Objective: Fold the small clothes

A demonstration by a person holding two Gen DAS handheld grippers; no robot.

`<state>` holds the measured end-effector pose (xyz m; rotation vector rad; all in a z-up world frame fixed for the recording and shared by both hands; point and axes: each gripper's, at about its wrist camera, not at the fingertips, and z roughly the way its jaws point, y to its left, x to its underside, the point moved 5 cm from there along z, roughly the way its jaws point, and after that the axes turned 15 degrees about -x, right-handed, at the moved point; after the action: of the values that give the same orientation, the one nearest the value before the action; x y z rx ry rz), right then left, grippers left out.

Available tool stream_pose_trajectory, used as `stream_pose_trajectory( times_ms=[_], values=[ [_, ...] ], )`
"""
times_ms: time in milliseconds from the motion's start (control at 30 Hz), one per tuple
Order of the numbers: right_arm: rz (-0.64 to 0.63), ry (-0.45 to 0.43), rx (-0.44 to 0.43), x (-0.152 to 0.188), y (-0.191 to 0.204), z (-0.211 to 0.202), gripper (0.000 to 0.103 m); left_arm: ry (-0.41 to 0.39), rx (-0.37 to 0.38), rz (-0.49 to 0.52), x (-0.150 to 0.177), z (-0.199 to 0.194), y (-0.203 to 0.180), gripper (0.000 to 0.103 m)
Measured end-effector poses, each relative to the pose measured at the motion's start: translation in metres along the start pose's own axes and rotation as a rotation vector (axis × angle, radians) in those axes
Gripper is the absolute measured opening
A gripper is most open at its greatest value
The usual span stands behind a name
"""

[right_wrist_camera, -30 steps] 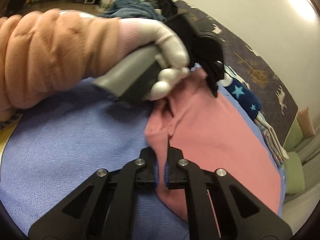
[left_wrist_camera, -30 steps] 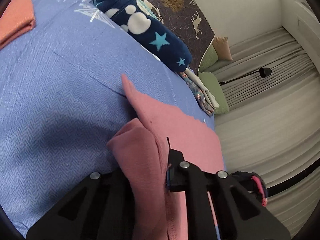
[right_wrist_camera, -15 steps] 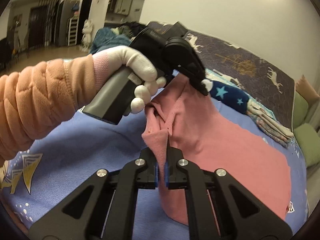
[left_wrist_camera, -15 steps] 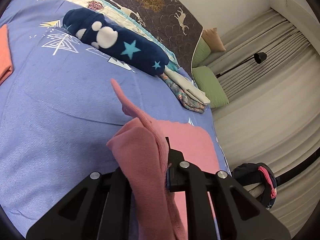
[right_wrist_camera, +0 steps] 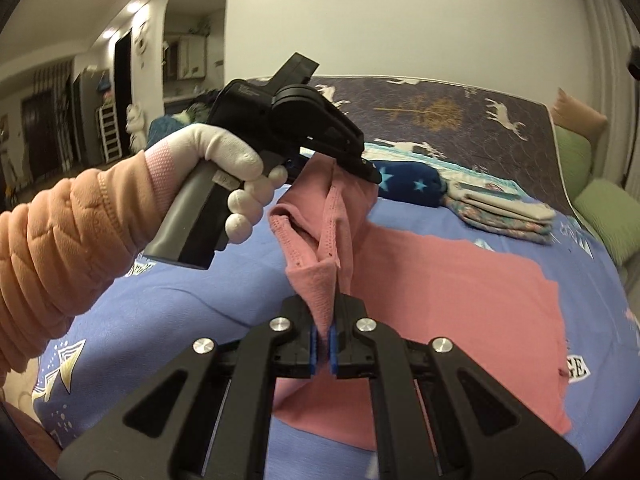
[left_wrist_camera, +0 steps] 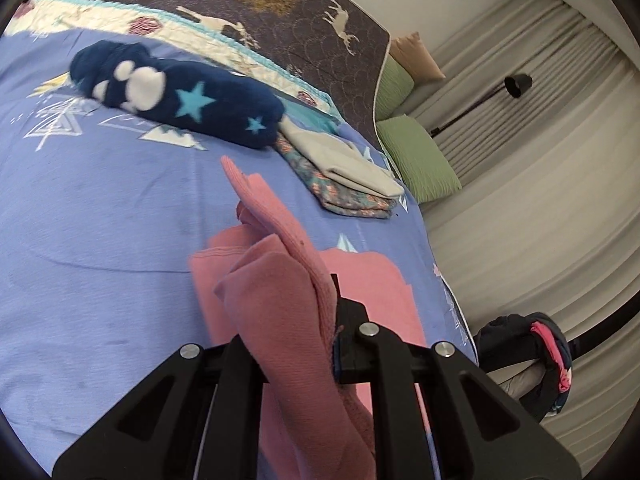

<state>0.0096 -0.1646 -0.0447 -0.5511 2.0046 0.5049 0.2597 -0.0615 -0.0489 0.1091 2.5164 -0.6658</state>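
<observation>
A pink shirt (right_wrist_camera: pixel 460 280) lies partly on the blue bedspread (right_wrist_camera: pixel 180 292), its collar end lifted off the bed. My right gripper (right_wrist_camera: pixel 325 346) is shut on one shoulder edge of that shirt, the cloth pinched between its blue pads. In the left wrist view the pink shirt (left_wrist_camera: pixel 280 292) bunches up between the black fingers of my left gripper (left_wrist_camera: pixel 296 344), which is shut on it. From the right wrist view the left gripper (right_wrist_camera: pixel 366 172) shows held by a white-gloved hand (right_wrist_camera: pixel 236 168), clamping the other shoulder higher up.
A rolled navy blanket with stars (left_wrist_camera: pixel 176 100) lies across the far part of the bed. Beside it sits a folded stack of floral and beige clothes (left_wrist_camera: pixel 348 176). Green pillows (left_wrist_camera: pixel 420 160) and grey curtains lie beyond the bed's right edge. A dark bag (left_wrist_camera: pixel 524 360) hangs below there.
Both grippers have risen with the pink shirt, lifting its collar end off the bedspread. The right view has rolled level, and the folded orange cloth has left the left view.
</observation>
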Motion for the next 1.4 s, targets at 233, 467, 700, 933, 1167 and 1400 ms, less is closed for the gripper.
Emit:
stream_pose_trajectory(
  times_ms=[233, 467, 700, 933, 1167, 1400],
  values=[
    [0.105, -0.048, 0.021, 0.015, -0.045, -0.033, 0.004, 0.024, -0.052, 0.108, 0.003, 0.029, -0.070, 0.010],
    [0.222, -0.075, 0.048, 0.041, -0.096, -0.064, 0.004, 0.077, -0.125, 0.202, 0.015, 0.068, -0.126, 0.010],
    [0.360, -0.090, 0.057, 0.070, -0.137, -0.084, 0.004, 0.138, -0.215, 0.297, 0.032, 0.111, -0.168, 0.010],
    [0.541, -0.063, -0.011, 0.098, -0.170, -0.089, 0.007, 0.153, -0.354, 0.416, 0.044, 0.145, -0.192, 0.023],
    [0.671, -0.050, -0.051, 0.116, -0.189, -0.092, 0.017, -0.059, -0.331, 0.424, 0.019, 0.098, -0.219, 0.057],
    [0.729, -0.062, -0.063, 0.123, -0.199, -0.096, 0.022, -0.123, -0.335, 0.460, 0.042, 0.045, -0.200, 0.071]
  ],
)
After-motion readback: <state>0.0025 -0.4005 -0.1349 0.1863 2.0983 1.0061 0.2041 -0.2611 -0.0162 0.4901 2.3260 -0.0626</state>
